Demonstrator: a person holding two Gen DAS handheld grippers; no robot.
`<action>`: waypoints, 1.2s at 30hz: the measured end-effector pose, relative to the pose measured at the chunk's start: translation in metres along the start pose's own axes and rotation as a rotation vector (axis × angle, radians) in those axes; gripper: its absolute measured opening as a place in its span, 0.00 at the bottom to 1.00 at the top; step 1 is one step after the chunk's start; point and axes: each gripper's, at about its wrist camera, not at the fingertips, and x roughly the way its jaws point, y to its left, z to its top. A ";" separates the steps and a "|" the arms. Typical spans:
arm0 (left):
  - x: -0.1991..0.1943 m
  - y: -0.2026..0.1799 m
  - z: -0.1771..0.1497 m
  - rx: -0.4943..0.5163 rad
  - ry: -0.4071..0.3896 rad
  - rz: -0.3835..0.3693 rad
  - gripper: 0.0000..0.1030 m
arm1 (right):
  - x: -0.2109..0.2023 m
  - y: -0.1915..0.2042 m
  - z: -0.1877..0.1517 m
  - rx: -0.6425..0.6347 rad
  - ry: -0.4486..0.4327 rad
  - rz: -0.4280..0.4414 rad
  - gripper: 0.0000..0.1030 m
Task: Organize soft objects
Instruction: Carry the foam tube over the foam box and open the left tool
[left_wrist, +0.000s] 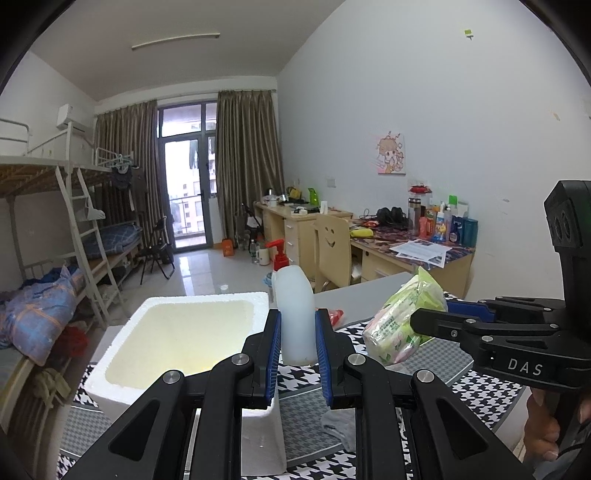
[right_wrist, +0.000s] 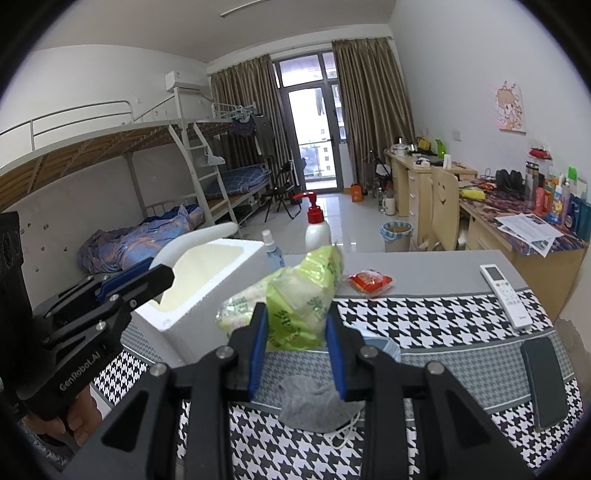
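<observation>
We clamp a white bottle in our left tongs beside the foam box; our right tongs grip a green tissue pack, a grey sock lying below them

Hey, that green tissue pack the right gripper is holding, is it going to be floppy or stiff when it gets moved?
Probably soft: the tissue pack bulges around the right gripper, and its plastic wrap looks crinkled. It likely weighs little, since it hangs above the table from one pinch. The glossy wrap may be slippery, so it could slide.

Wrist views — close (shared foam box)
</observation>
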 end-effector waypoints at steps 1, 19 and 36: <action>0.000 0.001 0.001 0.001 -0.001 0.006 0.19 | 0.001 0.000 0.001 -0.002 -0.002 0.004 0.34; -0.003 0.033 0.001 -0.030 -0.004 0.121 0.19 | 0.021 0.017 0.015 -0.035 -0.008 0.083 0.34; 0.013 0.059 0.000 -0.063 0.031 0.158 0.19 | 0.037 0.041 0.020 -0.077 0.015 0.122 0.34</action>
